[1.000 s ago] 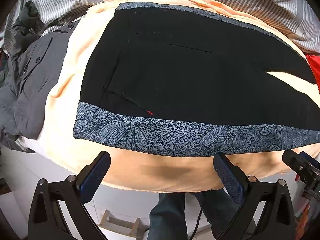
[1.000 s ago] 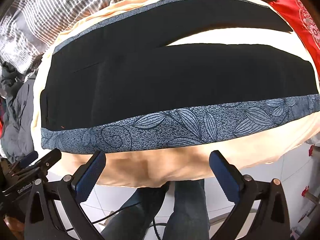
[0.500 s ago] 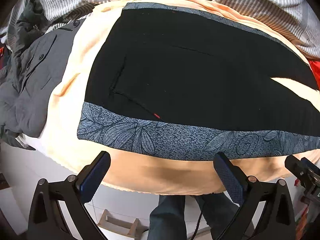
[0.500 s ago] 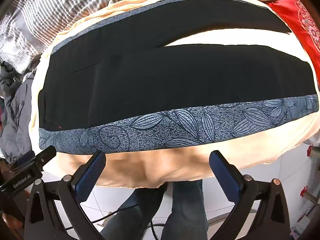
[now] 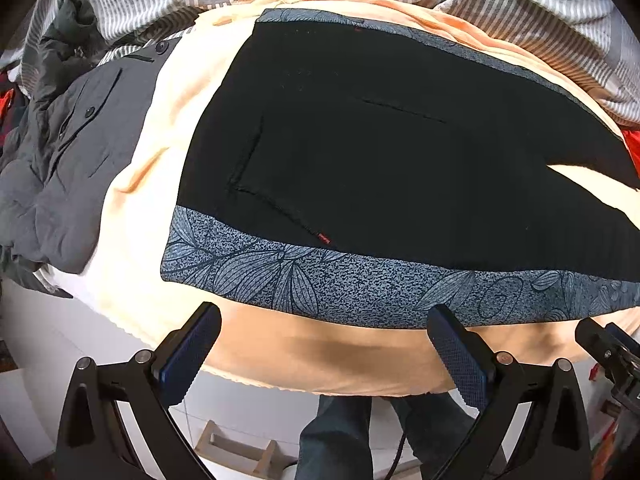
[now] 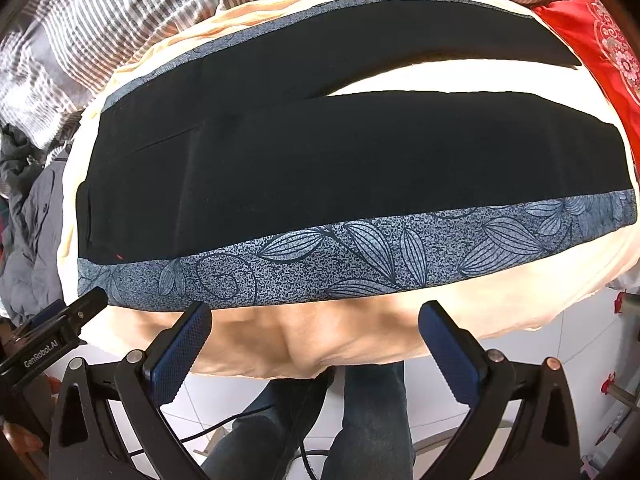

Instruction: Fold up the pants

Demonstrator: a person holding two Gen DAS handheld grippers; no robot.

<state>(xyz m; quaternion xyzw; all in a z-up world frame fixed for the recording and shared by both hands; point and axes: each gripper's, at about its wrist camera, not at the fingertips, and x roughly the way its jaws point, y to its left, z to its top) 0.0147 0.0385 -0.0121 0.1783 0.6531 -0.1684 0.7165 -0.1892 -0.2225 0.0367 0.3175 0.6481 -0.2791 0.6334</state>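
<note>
Both tools, left tool (image 5: 323, 347) and right tool (image 6: 316, 342), gape wide, empty, near unfolded black floral-banded pants (image 6: 320, 168) flat on the bed (image 6: 360, 336); folding unstarted.

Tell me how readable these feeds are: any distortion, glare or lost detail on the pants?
Left wrist: strong fisheye bowing; black pants nearly featureless, only faint seams; patterned side stripe sharp. Right wrist: same bowing, dark corner vignette; cream blanket between the legs nearly blown out; pants crushed black.
</note>
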